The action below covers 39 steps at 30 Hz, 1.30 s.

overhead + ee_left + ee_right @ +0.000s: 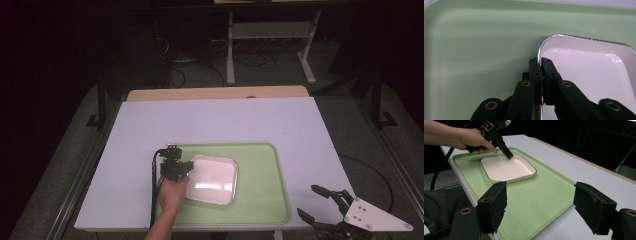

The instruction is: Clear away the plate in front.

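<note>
Left gripper (pixel 540 65) clamped on rim of white dish (pixel 214 179), jaws pinching its left edge, one jaw inside, one outside. Dish is square-ish, shallow, silver-edged, sits flat on left part of green tray (pixel 260 200). Tray lies on white table (pixel 220 120), near front edge. Hand (pixel 173 192) grips left gripper from below. Right gripper (pixel 313 202) way off at table's front right corner, jaws wide apart, holding nothing, clear of tray.
</note>
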Motion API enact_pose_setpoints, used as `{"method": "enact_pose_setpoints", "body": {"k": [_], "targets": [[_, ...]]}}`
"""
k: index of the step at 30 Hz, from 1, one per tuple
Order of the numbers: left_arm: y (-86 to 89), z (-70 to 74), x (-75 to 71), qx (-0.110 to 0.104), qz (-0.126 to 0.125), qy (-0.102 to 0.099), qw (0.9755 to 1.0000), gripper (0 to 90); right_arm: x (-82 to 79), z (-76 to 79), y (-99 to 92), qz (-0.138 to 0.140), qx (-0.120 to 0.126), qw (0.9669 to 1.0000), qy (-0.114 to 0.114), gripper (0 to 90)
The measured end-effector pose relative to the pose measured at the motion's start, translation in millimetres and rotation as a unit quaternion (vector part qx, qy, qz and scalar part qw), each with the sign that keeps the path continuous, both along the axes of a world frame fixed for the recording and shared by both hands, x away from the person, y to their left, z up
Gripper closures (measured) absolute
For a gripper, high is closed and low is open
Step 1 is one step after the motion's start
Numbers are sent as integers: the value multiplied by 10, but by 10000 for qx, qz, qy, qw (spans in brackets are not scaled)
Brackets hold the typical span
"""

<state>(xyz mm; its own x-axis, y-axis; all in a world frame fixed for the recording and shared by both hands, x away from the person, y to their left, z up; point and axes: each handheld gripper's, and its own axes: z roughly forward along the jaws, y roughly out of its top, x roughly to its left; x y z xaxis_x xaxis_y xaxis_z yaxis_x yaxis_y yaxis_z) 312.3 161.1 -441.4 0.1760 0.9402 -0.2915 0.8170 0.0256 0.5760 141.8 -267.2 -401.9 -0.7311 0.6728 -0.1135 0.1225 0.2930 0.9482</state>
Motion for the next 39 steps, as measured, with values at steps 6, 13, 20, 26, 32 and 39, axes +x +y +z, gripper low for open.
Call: {"method": "enact_pose_setpoints", "body": {"k": [6, 13, 20, 26, 32, 39], "targets": [[24, -34, -127, -165, 569, -161, 9981, 879, 8, 6, 21, 46, -9, 10000, -19, 259], [-89, -55, -148, -305, 921, -208, 9951, 883, 21, 13, 33, 99, -10, 9999, -36, 262], [-103, -11, -149, -170, 698, -335, 9969, 787, 31, 15, 24, 111, 4, 9999, -29, 265], [-39, 86, -198, -84, 317, -689, 9971, 706, 49, 6, 37, 108, -41, 9999, -1, 263], [3, 119, -281, -117, -265, -838, 9961, 601, 98, -44, -22, -67, -32, 9998, 177, 248], [22, 169, -349, -366, -991, -934, 9900, 533, 139, -92, -93, -275, -37, 9992, 288, 235]]}}
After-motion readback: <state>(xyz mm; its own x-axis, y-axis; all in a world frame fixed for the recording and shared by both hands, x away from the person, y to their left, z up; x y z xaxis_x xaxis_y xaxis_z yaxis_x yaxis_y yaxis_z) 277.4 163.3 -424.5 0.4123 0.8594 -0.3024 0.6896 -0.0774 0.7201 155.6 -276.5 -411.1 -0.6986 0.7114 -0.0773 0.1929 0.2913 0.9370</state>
